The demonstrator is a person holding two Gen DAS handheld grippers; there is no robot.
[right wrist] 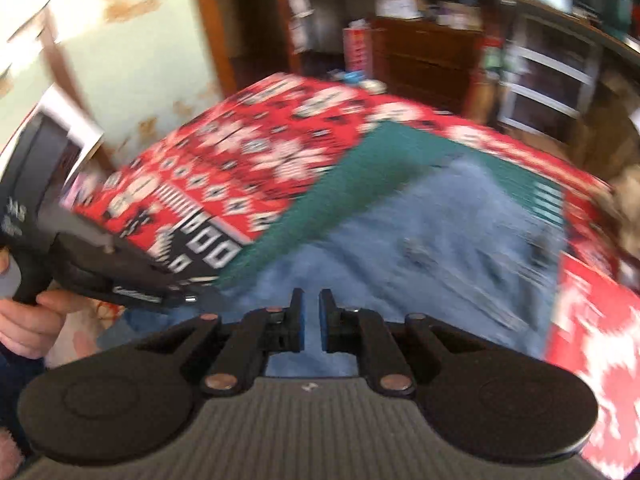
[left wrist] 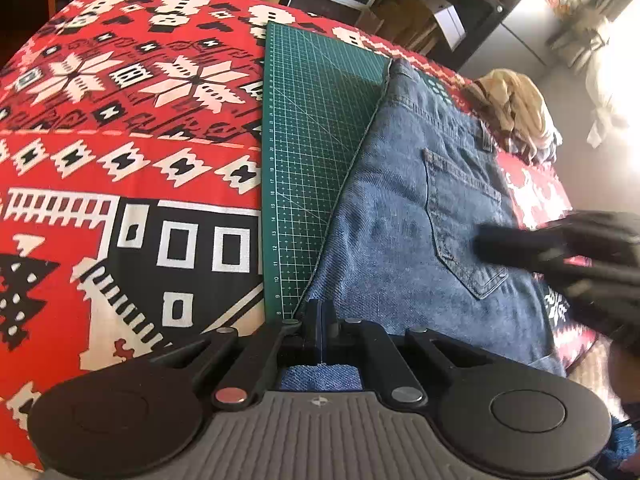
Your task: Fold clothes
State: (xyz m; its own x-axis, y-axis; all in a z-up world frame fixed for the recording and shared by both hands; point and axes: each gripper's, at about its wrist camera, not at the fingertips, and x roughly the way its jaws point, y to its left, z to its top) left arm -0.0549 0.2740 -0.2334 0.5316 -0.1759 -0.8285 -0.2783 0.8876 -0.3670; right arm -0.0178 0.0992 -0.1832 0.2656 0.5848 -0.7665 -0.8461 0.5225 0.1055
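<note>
Jeans [left wrist: 420, 208]: blue denim, spread flat with a back pocket up, lying partly on the green cutting mat [left wrist: 316, 128] and partly on the red patterned cloth [left wrist: 120, 128].
Left gripper [left wrist: 320, 320]: fingers pressed together at the near edge of the denim; whether cloth is pinched between them cannot be told.
Right gripper [right wrist: 311, 320]: fingers a little apart, nothing between them, over the jeans; its view is motion-blurred.
Hand [right wrist: 28, 316]: grips the left tool's handle.
Beige clothes pile [left wrist: 516, 108]: beyond the jeans.
</note>
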